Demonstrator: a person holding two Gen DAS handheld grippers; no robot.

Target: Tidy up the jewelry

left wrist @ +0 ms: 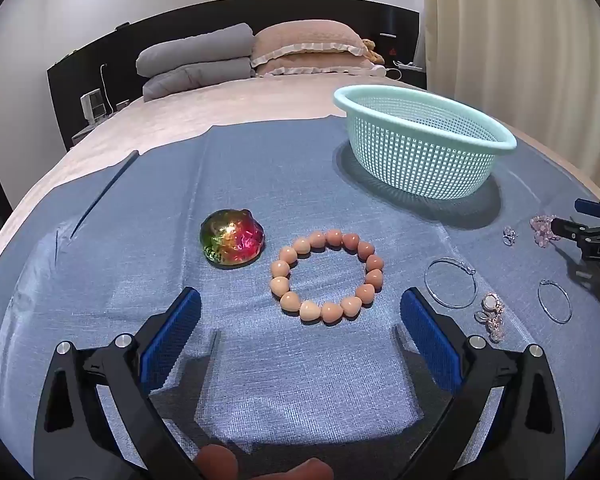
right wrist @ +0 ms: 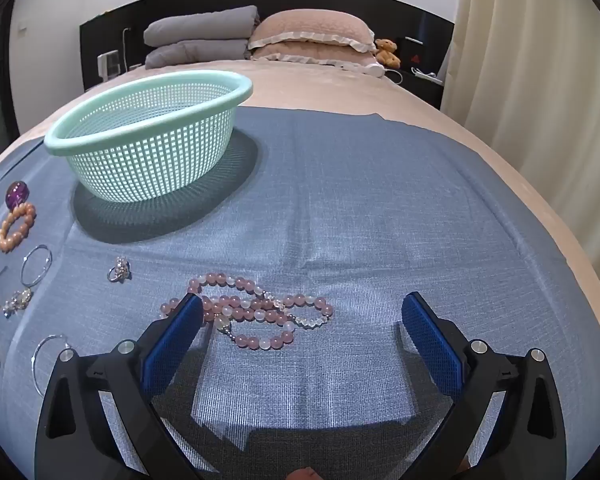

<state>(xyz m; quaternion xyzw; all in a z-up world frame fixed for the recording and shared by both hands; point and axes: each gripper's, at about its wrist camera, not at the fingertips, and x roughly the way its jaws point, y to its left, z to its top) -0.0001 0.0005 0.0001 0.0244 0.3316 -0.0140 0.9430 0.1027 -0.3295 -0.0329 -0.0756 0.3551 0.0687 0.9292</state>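
A peach bead bracelet (left wrist: 327, 276) lies on the blue cloth (left wrist: 284, 380) just ahead of my open, empty left gripper (left wrist: 300, 312). An iridescent glass ornament (left wrist: 232, 243) sits left of it. A mint mesh basket (left wrist: 420, 144) stands empty at the back right; it also shows in the right wrist view (right wrist: 148, 136). My right gripper (right wrist: 302, 316) is open and empty, its left finger (right wrist: 176, 336) at the edge of a pink bead necklace (right wrist: 252, 310). Silver hoops (left wrist: 451, 283), a ring (right wrist: 119, 270) and small earrings (left wrist: 490, 314) lie between the two grippers.
The cloth covers the foot of a beige bed (right wrist: 340, 84) with grey and pink pillows (left wrist: 300, 46) at the headboard. A curtain (right wrist: 540, 80) hangs on the right. A teddy bear (right wrist: 388, 53) sits by the nightstand.
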